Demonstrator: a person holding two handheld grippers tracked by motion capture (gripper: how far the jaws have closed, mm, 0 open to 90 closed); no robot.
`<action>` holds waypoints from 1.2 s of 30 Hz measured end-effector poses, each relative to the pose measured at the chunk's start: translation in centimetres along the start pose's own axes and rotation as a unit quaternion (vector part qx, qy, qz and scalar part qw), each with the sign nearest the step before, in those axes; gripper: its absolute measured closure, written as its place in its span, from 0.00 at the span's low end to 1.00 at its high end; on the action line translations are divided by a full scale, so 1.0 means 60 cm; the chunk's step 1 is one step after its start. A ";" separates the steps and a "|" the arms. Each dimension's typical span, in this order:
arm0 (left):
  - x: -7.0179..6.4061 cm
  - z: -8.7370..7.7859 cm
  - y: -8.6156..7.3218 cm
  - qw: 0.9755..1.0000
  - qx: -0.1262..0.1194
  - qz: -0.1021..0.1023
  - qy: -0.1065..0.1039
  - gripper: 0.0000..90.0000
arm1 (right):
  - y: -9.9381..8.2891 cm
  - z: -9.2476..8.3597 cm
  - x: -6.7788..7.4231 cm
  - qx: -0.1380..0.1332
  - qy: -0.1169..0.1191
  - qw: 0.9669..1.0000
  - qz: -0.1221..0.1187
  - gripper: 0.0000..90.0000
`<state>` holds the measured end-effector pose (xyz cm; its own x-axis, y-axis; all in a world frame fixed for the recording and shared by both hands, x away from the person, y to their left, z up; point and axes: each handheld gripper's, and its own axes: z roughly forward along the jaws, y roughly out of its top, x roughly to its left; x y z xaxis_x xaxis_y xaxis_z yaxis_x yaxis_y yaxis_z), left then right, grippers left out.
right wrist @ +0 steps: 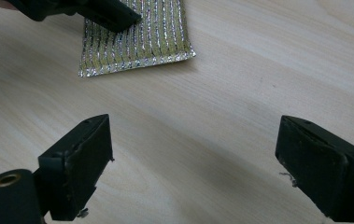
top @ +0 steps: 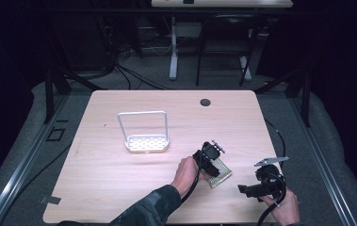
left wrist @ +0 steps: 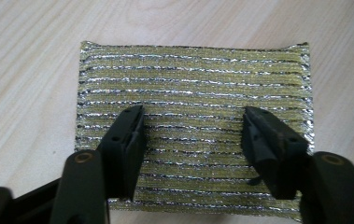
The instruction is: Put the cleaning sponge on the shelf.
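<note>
Sponge cloth [left wrist: 193,93], gold with glittering silver stripes, lies flat on the pale wooden table [top: 119,188], toward the near right part of it. My left gripper [left wrist: 193,135] is down over it, and its two black jaws rest on the striped face, one on either side of the middle, partly spread with a broad band of the cloth between them. Whether the pads already press into the fabric I cannot tell. My right gripper [right wrist: 193,154] hangs just to the right of the cloth, a little nearer to me, above bare wood. Its jaws stand wide apart with nothing between them. Farther back and to the left, well apart from the cloth, stands a small white rack [top: 144,134] with a tall wire handle and a perforated base.
</note>
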<state>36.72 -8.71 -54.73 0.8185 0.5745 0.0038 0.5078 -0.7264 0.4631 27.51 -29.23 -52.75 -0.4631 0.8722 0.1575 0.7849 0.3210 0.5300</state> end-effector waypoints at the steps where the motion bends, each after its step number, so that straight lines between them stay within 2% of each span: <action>1: 0.000 0.000 0.000 1.000 -0.001 0.001 0.001 0.53 | -0.001 0.000 -0.002 -0.001 -0.002 1.000 0.000 0.12; 2: -0.001 -0.001 -0.001 1.000 -0.002 -0.002 0.000 0.53 | -0.001 0.000 -0.002 -0.001 -0.002 1.000 0.000 0.12; 5: 0.000 -0.002 -0.005 1.000 -0.010 -0.009 0.000 0.64 | -0.001 -0.001 -0.002 -0.002 -0.006 1.000 0.000 0.12; 10: 0.003 -0.002 -0.011 0.999 -0.027 -0.020 -0.004 0.77 | 0.000 0.000 0.001 -0.002 -0.007 1.000 -0.005 0.13; 15: 0.002 -0.002 -0.016 0.999 -0.040 -0.016 0.004 0.90 | 0.000 0.000 -0.001 -0.001 -0.005 1.000 -0.004 0.13; 19: -0.002 -0.001 -0.019 0.999 -0.047 -0.013 0.010 0.97 | 0.000 0.000 0.000 -0.001 -0.007 1.000 -0.005 0.13; 22: -0.008 -0.001 -0.023 0.998 -0.054 0.001 0.024 0.99 | -0.002 0.000 0.000 -0.002 -0.005 1.000 -0.004 0.14; 26: -0.008 -0.002 -0.027 0.997 -0.068 0.003 0.021 1.00 | -0.002 -0.001 -0.003 -0.003 -0.005 1.000 0.000 0.14; 29: -0.009 -0.006 -0.028 0.997 -0.068 0.022 0.027 1.00 | -0.002 -0.001 -0.004 -0.003 -0.006 1.000 -0.002 0.14; 36: -0.008 -0.020 -0.035 0.996 -0.075 0.031 0.024 1.00 | -0.002 -0.002 -0.004 -0.002 -0.007 1.000 -0.002 0.14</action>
<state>34.94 -7.03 -54.63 0.8316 0.5500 0.0772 0.4077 -0.6989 0.5876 27.47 -29.53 -52.78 -0.4606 0.8760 0.1434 0.7812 0.3233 0.5340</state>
